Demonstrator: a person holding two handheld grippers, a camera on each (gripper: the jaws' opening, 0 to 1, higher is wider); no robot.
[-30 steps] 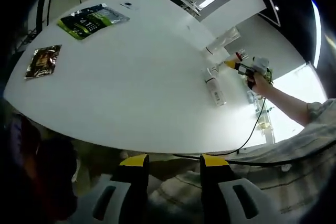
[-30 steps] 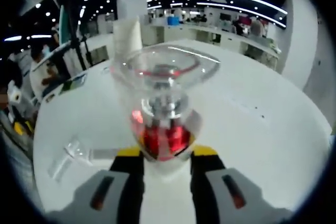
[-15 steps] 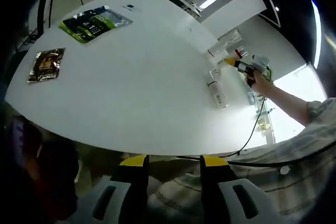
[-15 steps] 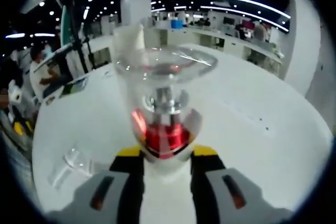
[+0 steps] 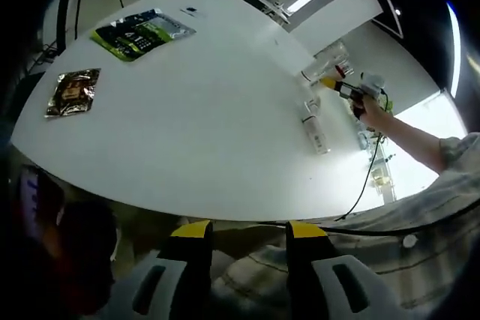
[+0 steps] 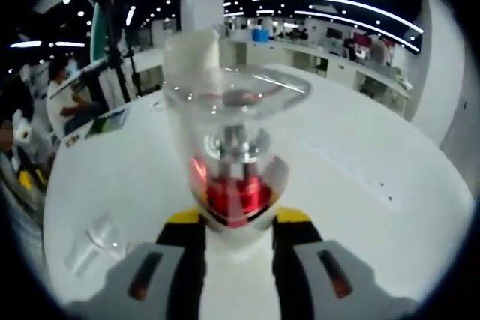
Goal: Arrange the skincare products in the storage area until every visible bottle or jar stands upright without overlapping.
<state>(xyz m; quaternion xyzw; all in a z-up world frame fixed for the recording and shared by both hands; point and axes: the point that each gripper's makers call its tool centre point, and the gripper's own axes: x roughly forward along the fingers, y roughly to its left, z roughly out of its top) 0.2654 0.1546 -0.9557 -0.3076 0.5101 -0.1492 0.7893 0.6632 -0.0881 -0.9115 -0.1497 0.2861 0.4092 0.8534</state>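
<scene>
A clear bottle with a red collar fills the middle of the right gripper view, and my right gripper is shut on its lower part. From the left gripper view that same bottle appears far across the white table, with the right gripper held there by a hand. A clear bottle lies flat on the table near it, with a smaller one just beyond. The lying bottle also shows at the lower left of the right gripper view. My left gripper hangs open off the table's near edge, with nothing between its jaws.
A green packet and a brown packet lie on the left part of the table. A cable trails off the right edge. The person's checked sleeve is at the lower right. Desks and a seated person are behind.
The right gripper has carried the clear bottle a little farther away over the table. The left gripper's jaws stay as they were; its view has shifted slightly.
</scene>
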